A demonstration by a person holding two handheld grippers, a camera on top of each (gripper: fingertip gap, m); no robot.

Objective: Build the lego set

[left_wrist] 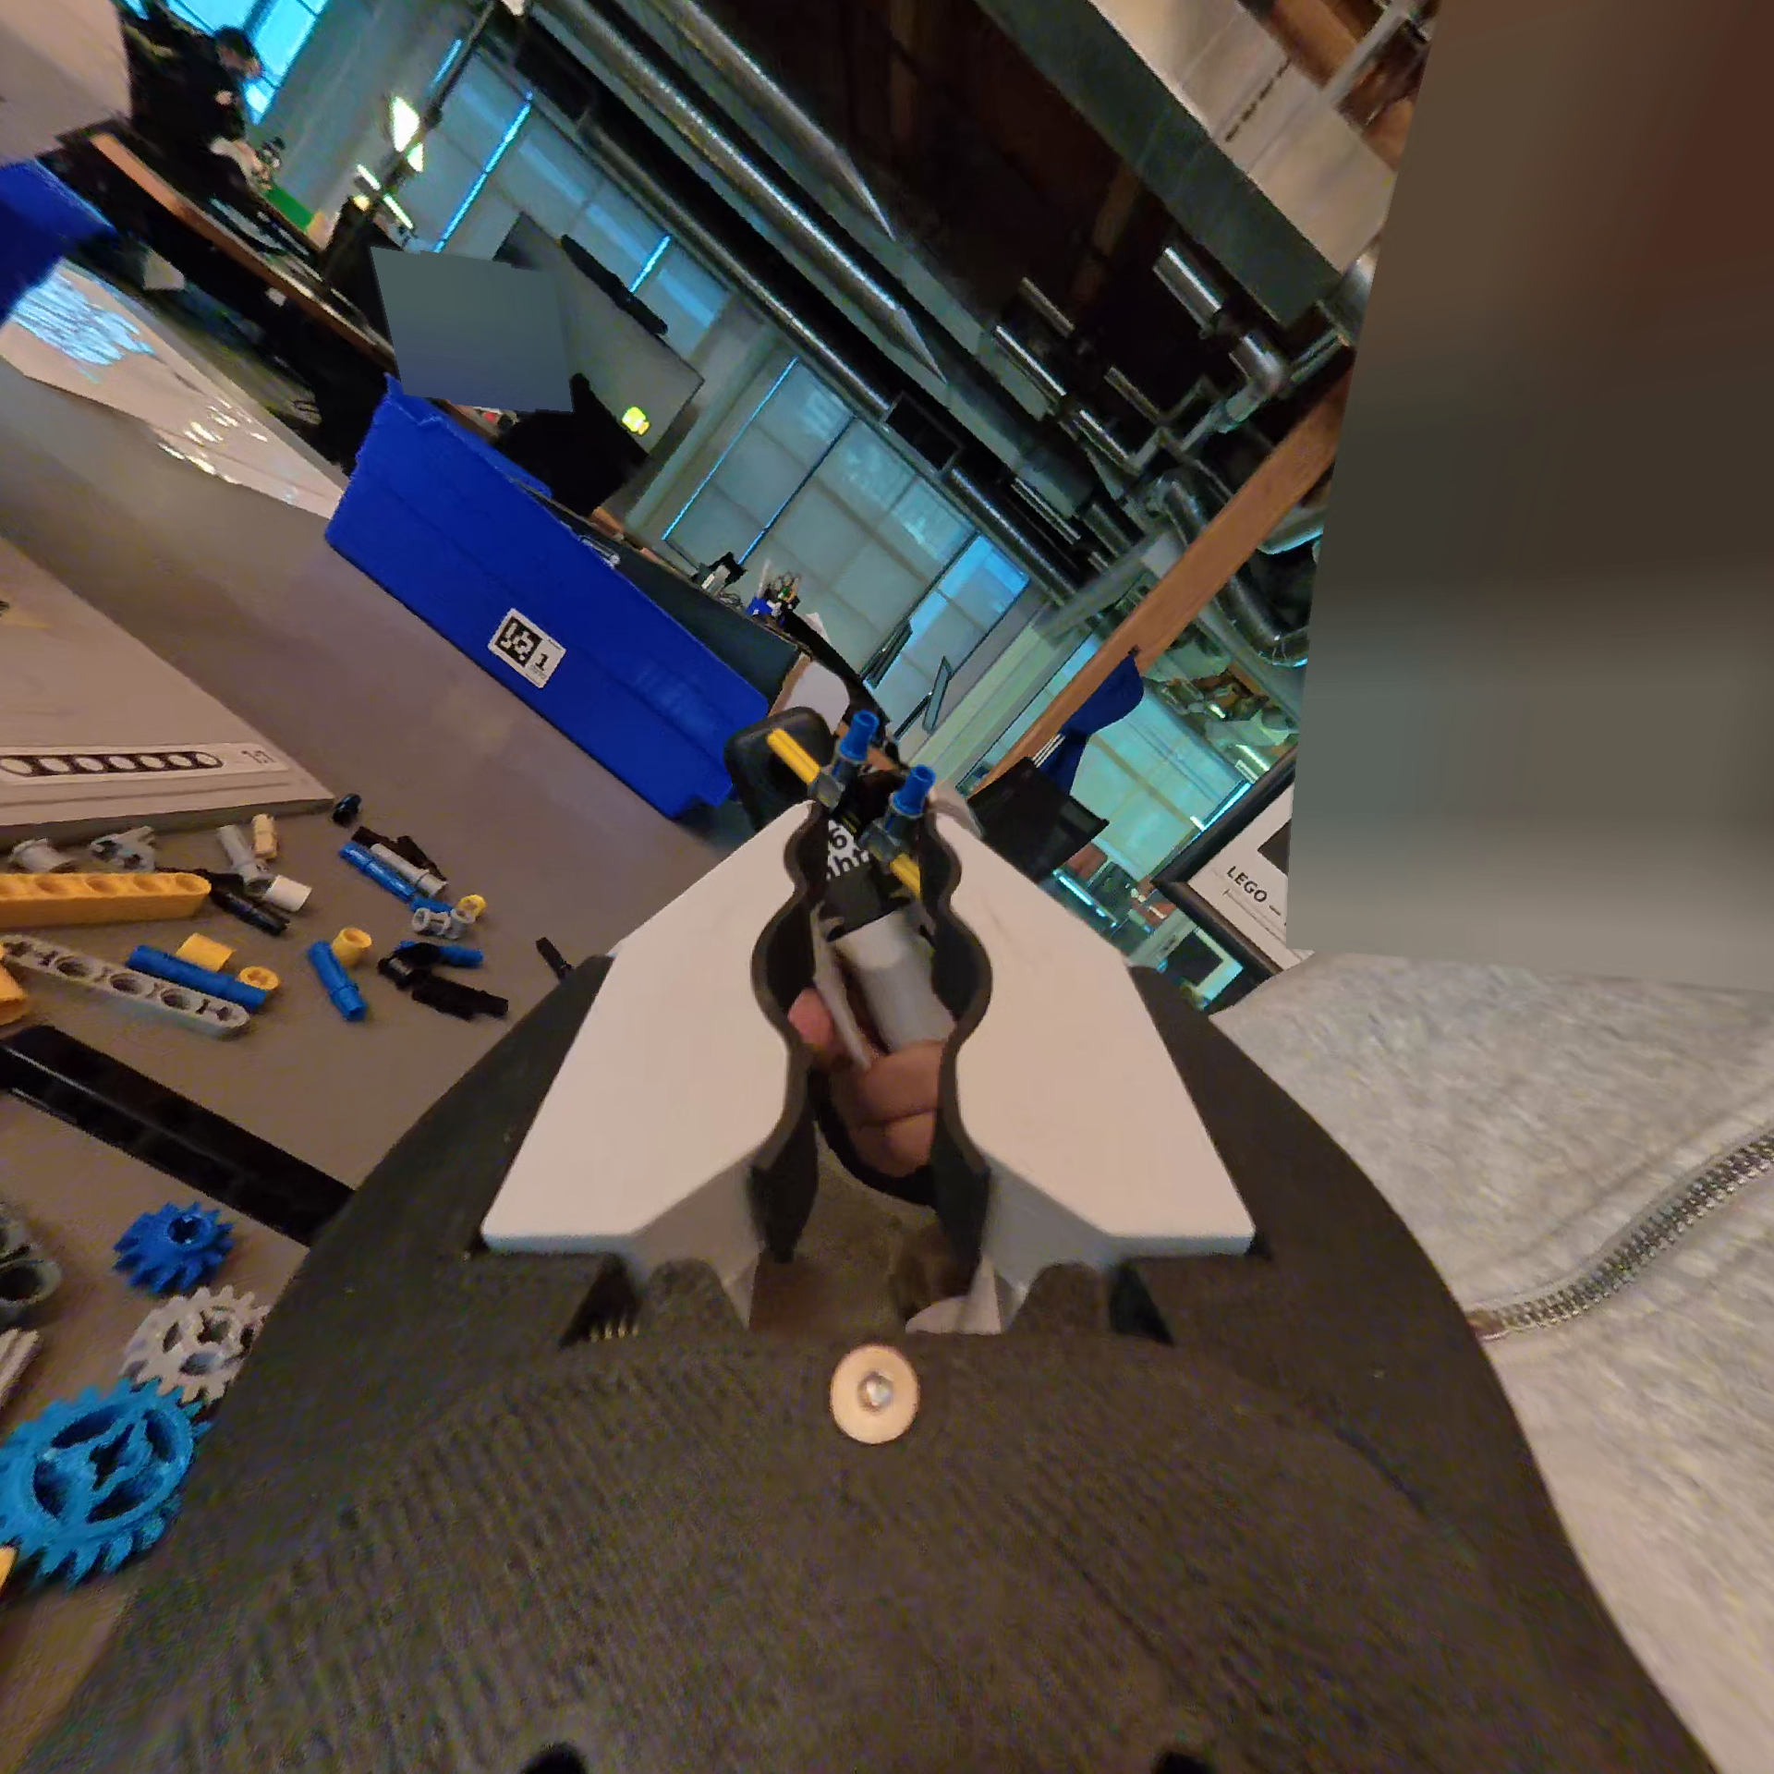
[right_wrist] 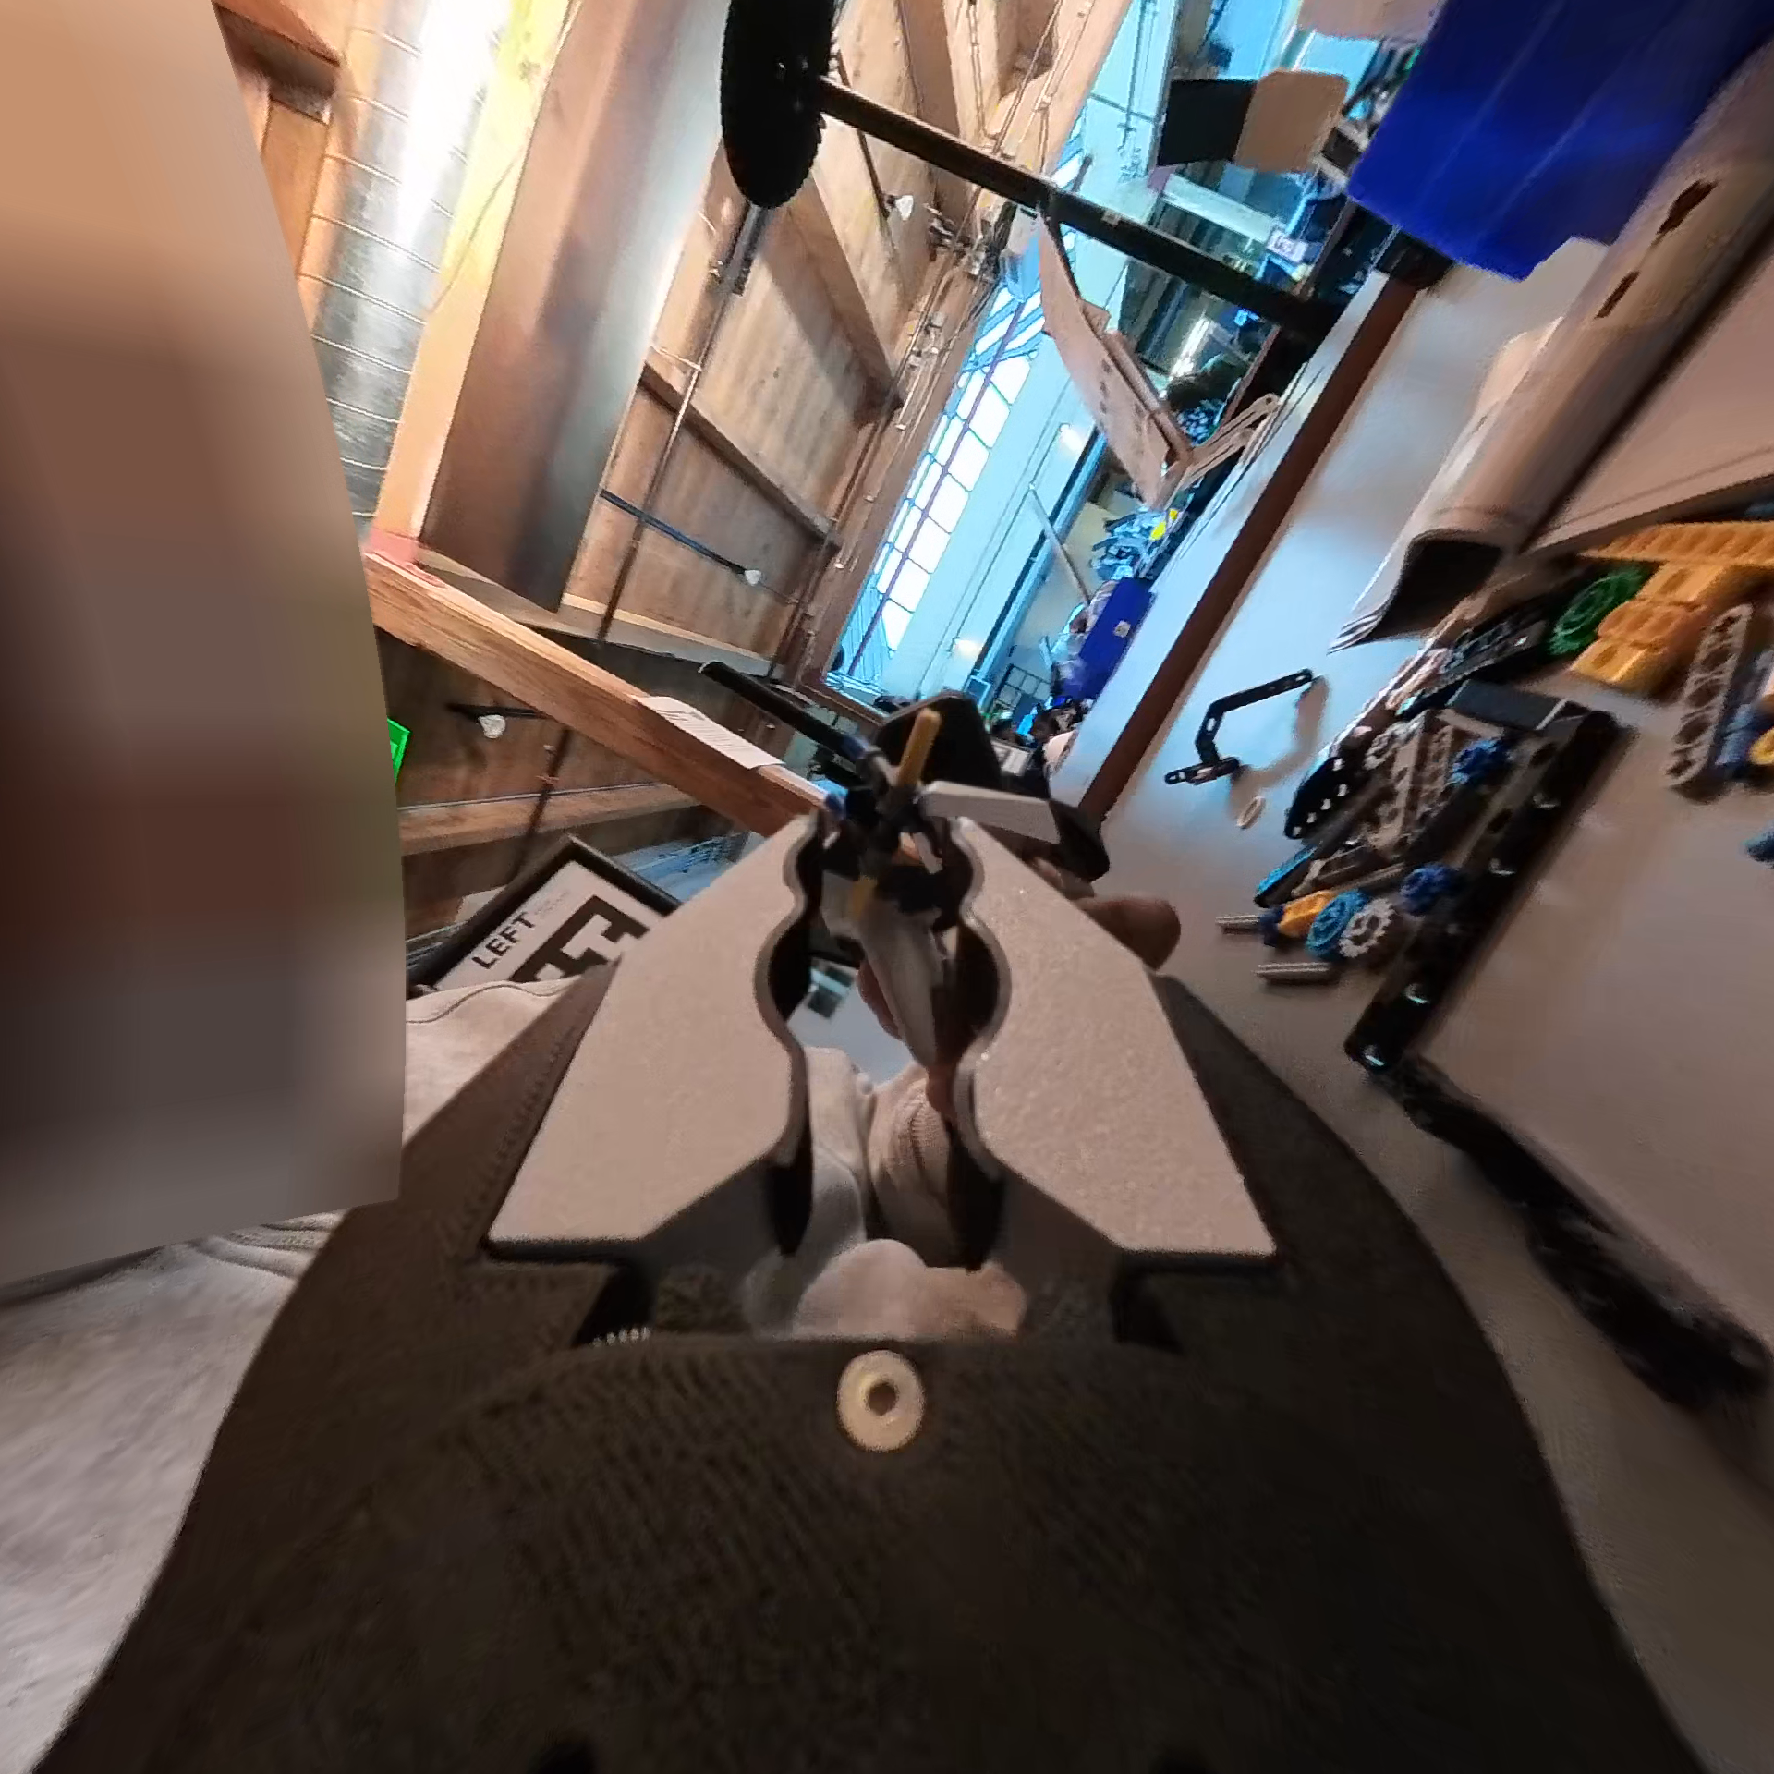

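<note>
I hold a small lego assembly up in the air between both grippers: a yellow axle [left_wrist: 792,754] carrying grey connectors and two blue pins [left_wrist: 854,739]. My left gripper [left_wrist: 869,835] is shut on it at its fingertips. In the right wrist view the same yellow axle [right_wrist: 917,754] sticks out past my right gripper [right_wrist: 878,854], which is also shut on the assembly. The grippers face each other, tips nearly touching. A hand [left_wrist: 888,1114] and the other gripper's grey finger [left_wrist: 888,979] show through the gap behind the left gripper's fingers.
A grey table [left_wrist: 403,691] lies below left with loose pins [left_wrist: 403,922], a yellow beam [left_wrist: 96,898], blue and grey gears [left_wrist: 91,1478], an instruction booklet [left_wrist: 115,730] and a blue bin [left_wrist: 538,586]. More parts and a black frame [right_wrist: 1498,864] lie at right. A grey zipped sweatshirt [left_wrist: 1536,1248] is close.
</note>
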